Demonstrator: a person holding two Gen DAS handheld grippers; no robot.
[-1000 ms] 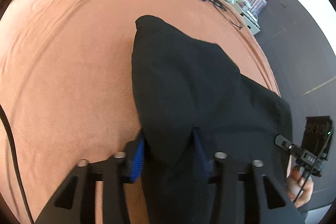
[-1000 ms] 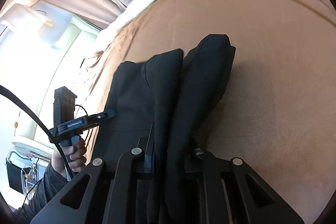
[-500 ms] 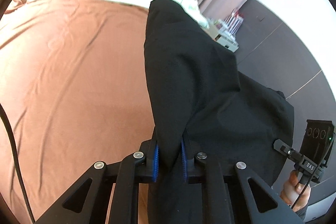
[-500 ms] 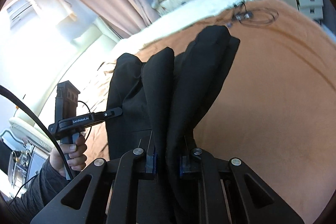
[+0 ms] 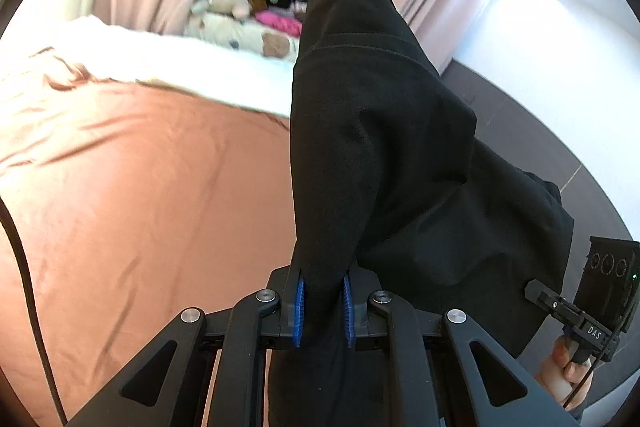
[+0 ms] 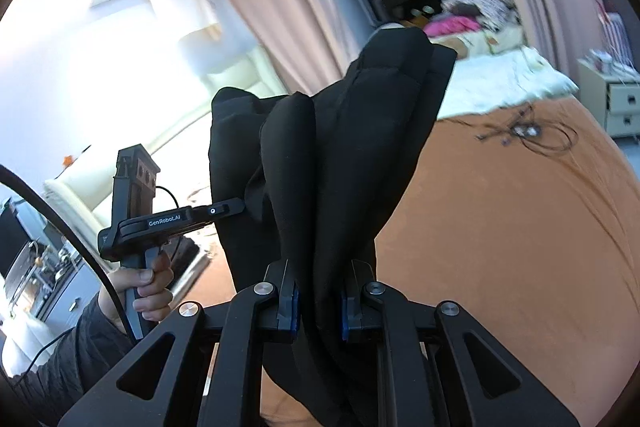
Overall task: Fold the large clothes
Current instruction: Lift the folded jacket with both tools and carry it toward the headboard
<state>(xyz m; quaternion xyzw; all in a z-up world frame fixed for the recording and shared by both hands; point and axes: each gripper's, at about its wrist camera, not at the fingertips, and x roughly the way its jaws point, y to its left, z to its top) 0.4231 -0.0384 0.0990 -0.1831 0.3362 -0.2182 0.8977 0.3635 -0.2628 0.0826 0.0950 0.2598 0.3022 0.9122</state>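
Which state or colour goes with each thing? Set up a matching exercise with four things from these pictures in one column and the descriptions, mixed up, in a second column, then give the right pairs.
Things:
1. garment
2. bedspread
3. left gripper
4. cables

Descriptions:
A. lying loose on the bed
B. black, hanging from both grippers
C. shut on cloth
D. rust-orange, spread over the bed

Pairs: 1-B, 2-D, 3-C, 4-A. The right gripper is shut on the garment too.
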